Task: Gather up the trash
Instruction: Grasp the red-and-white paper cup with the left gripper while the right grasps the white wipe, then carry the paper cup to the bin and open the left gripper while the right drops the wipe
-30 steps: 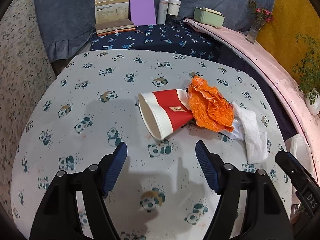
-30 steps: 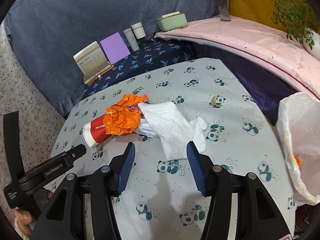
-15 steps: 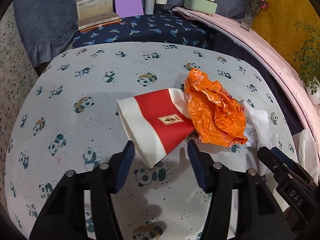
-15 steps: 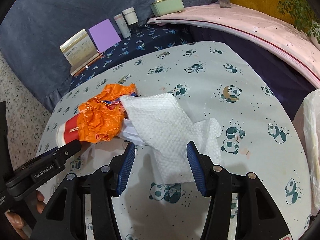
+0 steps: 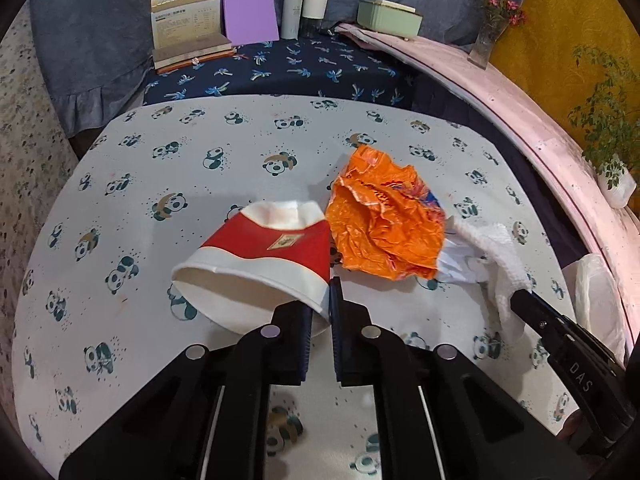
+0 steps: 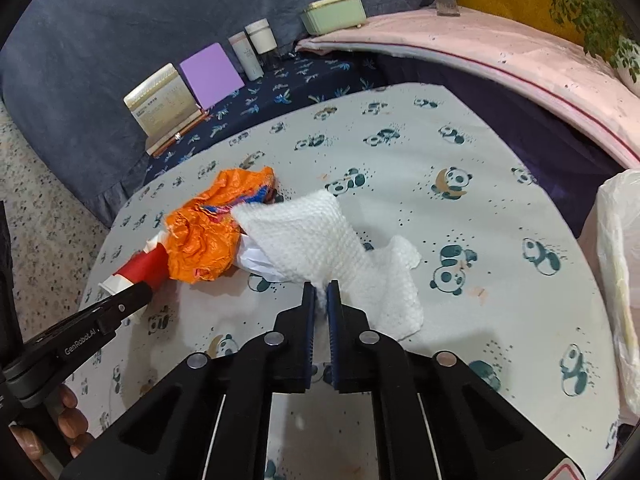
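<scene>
A home: panda-print tablecloth, books, potted plant, flower vase

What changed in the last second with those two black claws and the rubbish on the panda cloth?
Both closed in and shut. The left gripper is closing on the rim of the red and white paper cup; the right gripper pinched the white paper towel. The crumpled orange wrapper stayed put.

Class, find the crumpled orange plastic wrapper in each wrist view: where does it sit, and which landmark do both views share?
Left wrist view: the crumpled orange plastic wrapper sits right of centre, just right of the red and white paper cup.
Right wrist view: the wrapper sits left of centre, with the cup lower left.
Shared landmark: the purple rectangular card at the back.
</scene>
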Tool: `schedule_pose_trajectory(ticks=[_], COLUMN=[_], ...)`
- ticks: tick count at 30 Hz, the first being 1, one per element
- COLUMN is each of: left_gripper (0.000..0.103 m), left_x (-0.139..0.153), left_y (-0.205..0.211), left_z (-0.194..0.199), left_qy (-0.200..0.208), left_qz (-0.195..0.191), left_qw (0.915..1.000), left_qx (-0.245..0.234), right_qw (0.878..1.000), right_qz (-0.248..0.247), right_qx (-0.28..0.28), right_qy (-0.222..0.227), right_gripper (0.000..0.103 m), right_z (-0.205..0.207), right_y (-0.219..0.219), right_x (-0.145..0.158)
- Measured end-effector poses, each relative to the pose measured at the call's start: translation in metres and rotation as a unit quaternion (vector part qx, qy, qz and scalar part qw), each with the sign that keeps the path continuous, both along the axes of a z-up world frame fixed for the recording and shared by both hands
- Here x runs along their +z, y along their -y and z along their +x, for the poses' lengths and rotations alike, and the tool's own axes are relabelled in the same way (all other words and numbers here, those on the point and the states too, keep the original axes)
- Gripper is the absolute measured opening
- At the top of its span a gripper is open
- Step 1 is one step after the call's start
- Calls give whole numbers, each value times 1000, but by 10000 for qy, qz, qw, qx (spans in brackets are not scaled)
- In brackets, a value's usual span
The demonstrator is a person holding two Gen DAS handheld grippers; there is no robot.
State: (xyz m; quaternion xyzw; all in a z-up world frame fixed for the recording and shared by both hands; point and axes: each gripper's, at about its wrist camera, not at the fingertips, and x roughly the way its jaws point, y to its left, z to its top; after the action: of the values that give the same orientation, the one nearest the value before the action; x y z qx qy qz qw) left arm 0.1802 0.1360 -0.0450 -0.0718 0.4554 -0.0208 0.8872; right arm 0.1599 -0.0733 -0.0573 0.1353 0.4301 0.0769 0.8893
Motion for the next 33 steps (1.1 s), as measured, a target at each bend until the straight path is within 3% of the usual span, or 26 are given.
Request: schedule_pose_trajectory(ticks=[14,33], left_gripper=[6,6], left_x=[43,74], left_y=[38,153], left_z=[-62,-98], left_qy=[359,671], left_qz=[-59,146], left_qw=[9987,9869], left_qx=[-352,-1461], right_qw=[9979,9908], right_qz=[154,304], right_qx=[-181,-939], right_qy=[601,926], right_gripper=[5,5], right_z=[-57,-109], right_y=[33,117], right_x=[57,79])
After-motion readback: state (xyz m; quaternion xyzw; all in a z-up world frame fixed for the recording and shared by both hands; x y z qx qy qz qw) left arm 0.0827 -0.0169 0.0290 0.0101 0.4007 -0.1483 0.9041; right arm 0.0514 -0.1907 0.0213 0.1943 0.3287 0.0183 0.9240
